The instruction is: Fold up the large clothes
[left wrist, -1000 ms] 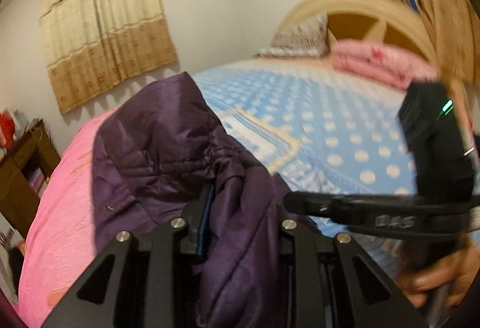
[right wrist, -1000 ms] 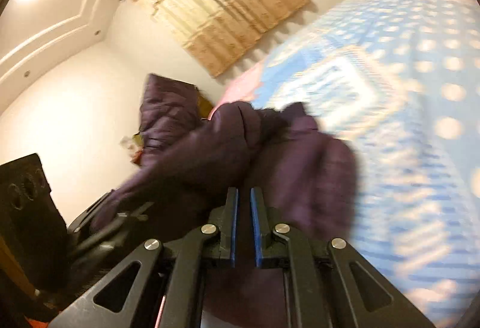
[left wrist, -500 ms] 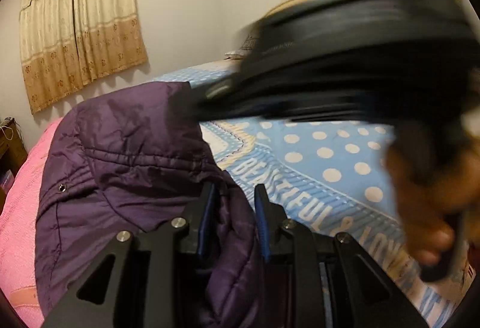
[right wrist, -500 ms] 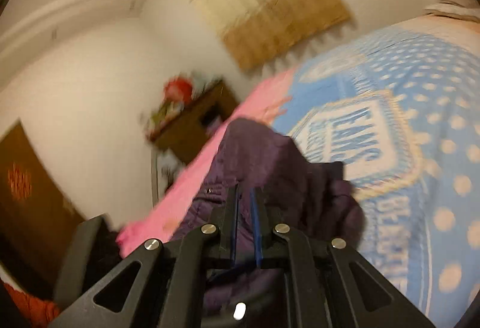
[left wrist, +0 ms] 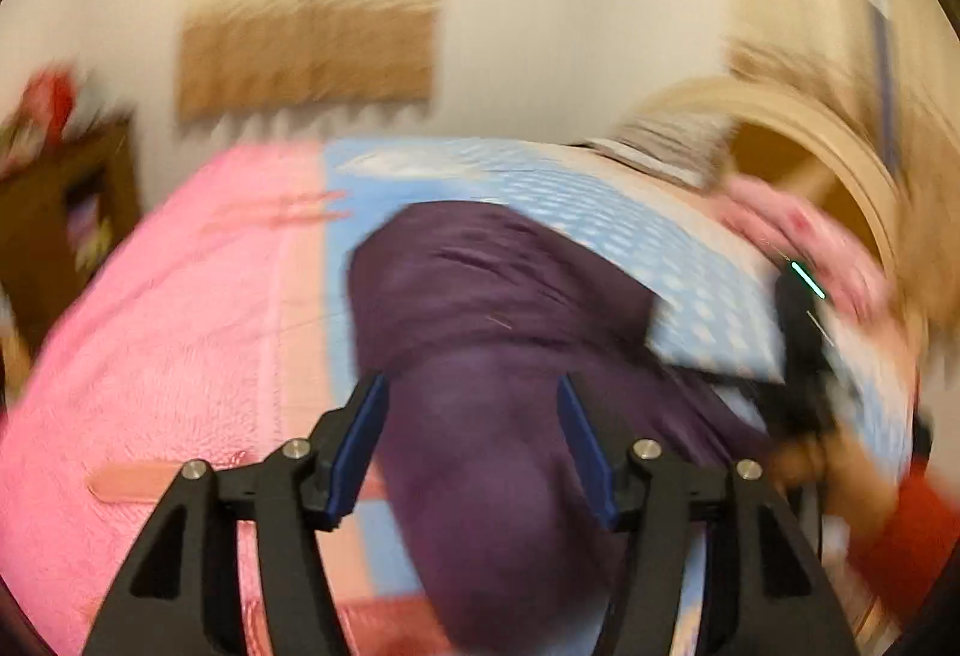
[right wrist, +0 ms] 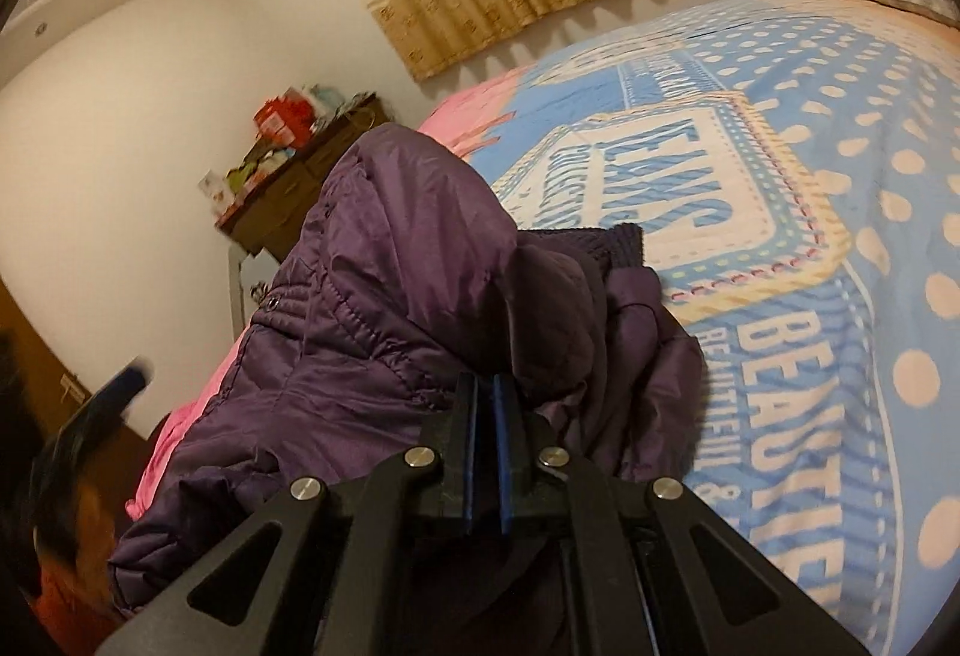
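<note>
The purple quilted jacket (right wrist: 396, 308), of shiny puffy cloth with stitched seams and a knit cuff, lies crumpled on the bed (right wrist: 840, 248) in the lower middle of both views, over a blue dotted cover beside a fluffy pink blanket (left wrist: 150, 356). The left gripper (left wrist: 471, 440) has its jaws opening, with blurred jacket cloth between them but not pressed. The right gripper (right wrist: 485, 446) has its jaws pressed together, pinching a jacket fold.

Each hand-held gripper, left (left wrist: 471, 446) and right (right wrist: 485, 452), is matte black plastic with blue-lined fingers and silver screw heads on its angular linkage arms. The person wears a red sleeve (left wrist: 906, 536).
</note>
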